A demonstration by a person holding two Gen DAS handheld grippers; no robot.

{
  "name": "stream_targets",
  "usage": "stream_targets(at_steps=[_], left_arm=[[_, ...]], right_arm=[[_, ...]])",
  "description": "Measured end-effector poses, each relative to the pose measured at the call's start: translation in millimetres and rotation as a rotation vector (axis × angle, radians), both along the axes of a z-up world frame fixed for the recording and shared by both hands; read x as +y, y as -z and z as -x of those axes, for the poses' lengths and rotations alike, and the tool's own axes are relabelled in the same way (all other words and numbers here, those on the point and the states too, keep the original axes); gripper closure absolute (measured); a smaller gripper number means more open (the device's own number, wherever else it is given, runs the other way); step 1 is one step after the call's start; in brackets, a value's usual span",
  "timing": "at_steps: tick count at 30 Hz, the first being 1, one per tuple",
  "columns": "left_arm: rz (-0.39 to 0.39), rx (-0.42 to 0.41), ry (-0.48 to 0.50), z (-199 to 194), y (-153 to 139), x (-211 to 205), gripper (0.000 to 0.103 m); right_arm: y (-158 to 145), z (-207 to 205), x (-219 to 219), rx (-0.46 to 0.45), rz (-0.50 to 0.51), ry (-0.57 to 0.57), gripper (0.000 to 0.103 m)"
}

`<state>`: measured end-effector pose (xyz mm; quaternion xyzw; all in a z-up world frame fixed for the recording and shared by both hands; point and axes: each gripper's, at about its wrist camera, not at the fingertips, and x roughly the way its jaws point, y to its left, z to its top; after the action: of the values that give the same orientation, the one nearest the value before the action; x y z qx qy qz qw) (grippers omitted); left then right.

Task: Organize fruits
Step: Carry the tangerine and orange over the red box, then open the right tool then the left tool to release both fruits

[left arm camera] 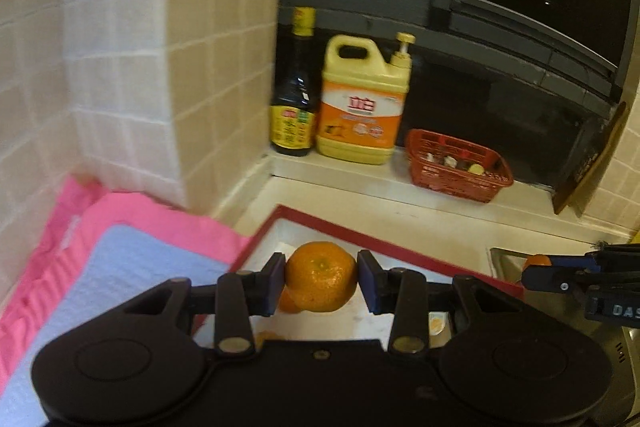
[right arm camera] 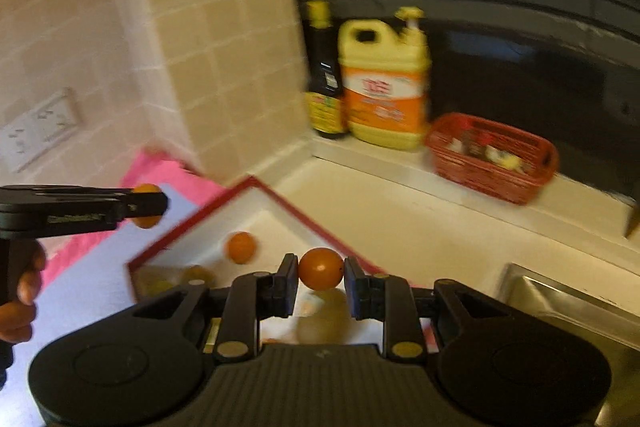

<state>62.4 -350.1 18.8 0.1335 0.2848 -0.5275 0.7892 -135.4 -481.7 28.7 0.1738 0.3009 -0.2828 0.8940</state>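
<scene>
We find the left gripper (left arm camera: 321,277) with its jaws clamped on a tangerine (left arm camera: 321,275), both blue pads pressed against the fruit's sides, held above a red-rimmed white tray (left arm camera: 344,227). A second orange fruit (left arm camera: 289,301) shows just below and at 7 o'clock of the held one, partly hidden by the left finger. We note the right gripper (right arm camera: 321,269) gripping a smaller, smoother orange fruit (right arm camera: 321,268) between its pads, also above the tray. In the right wrist view a loose tangerine (right arm camera: 241,247) lies inside the tray at 10 o'clock of the held fruit, with blurred yellowish items near the tray's near-left corner that we cannot identify. A pink cloth (left arm camera: 132,215) with a pale blue towel (left arm camera: 120,279) on it lies at 9 o'clock of the tray. On the ledge at 12 o'clock stand a dark sauce bottle (left arm camera: 294,99) and, just beside it, a yellow detergent jug (left arm camera: 362,103); a red basket (left arm camera: 460,167) sits at 1 o'clock, and a sink edge (right arm camera: 560,299) appears at 3 o'clock.
</scene>
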Motion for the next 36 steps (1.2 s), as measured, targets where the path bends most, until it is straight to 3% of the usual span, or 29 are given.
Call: stream_targets(at_steps=[3, 7, 13, 25, 36], left_arm=[[-0.024, 0.042, 0.02, -2.4, 13.8, -20.2, 0.056], [-0.092, 0.104, 0.03, -9.2, 45.2, -44.5, 0.056], [-0.157, 0.134, 0.076, -13.8, 74.6, -68.0, 0.056], [-0.205, 0.169, 0.111, -18.7, 102.4, -88.9, 0.056], [-0.222, 0.163, 0.114, -18.4, 106.5, -91.9, 0.056]], right_arm=[[13.5, 0.8, -24.7, 0.035, -0.052, 0.03, 0.077], [38.4, -10.8, -45.0, 0.162, -0.078, 0.043, 0.077], [59.8, -17.1, -50.7, 0.199, -0.1, 0.031, 0.077], [80.1, -47.5, -41.5, 0.319, -0.081, -0.024, 0.076], [86.6, -55.1, -40.4, 0.346, -0.082, -0.032, 0.076]])
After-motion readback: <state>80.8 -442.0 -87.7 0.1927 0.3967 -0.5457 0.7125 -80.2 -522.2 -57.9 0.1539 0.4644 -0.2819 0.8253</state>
